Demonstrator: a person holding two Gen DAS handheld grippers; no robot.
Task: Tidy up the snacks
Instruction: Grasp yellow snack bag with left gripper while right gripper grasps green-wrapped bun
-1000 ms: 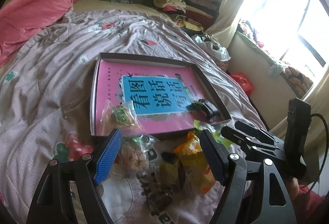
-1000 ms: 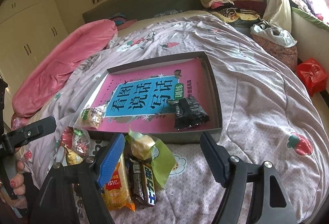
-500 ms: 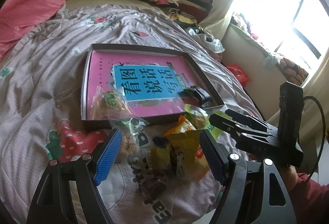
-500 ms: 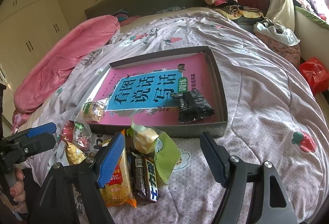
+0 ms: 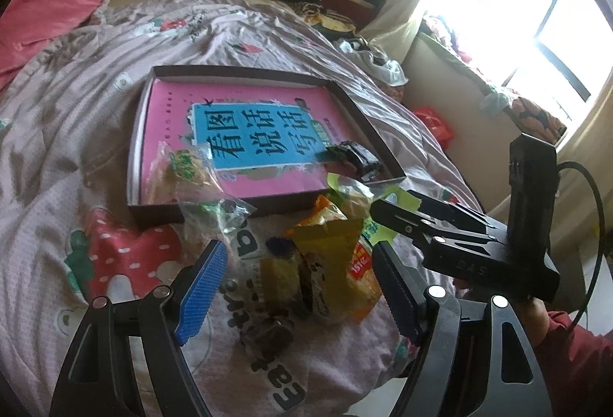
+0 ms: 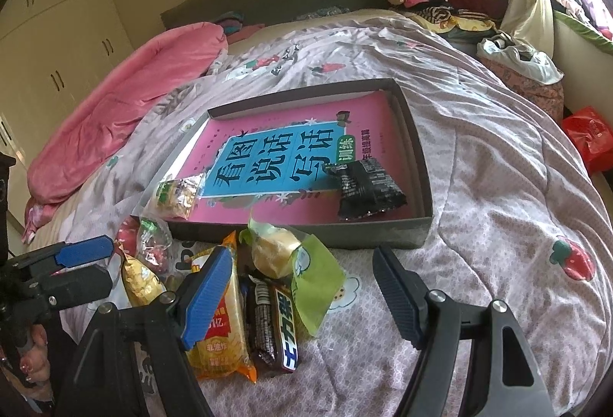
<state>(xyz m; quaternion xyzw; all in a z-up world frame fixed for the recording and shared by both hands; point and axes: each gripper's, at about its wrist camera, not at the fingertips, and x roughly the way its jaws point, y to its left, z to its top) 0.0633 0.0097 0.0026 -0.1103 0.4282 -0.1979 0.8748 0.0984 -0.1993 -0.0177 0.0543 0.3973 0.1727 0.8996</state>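
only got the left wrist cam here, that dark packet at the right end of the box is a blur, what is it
Observer: In the right wrist view it is a black wrapper with white print, lying flat inside the box on the pink book.
Operator: anything in the pile i cant make out
Observer: Yes, a dark bar with a blue-and-white label lies between the orange packet and the green-wrapped bun.
Operator: is my left gripper holding anything
Observer: No. The right wrist view shows the left gripper from the side, at the pile's left edge beside a gold-wrapped snack, with nothing between its fingers.
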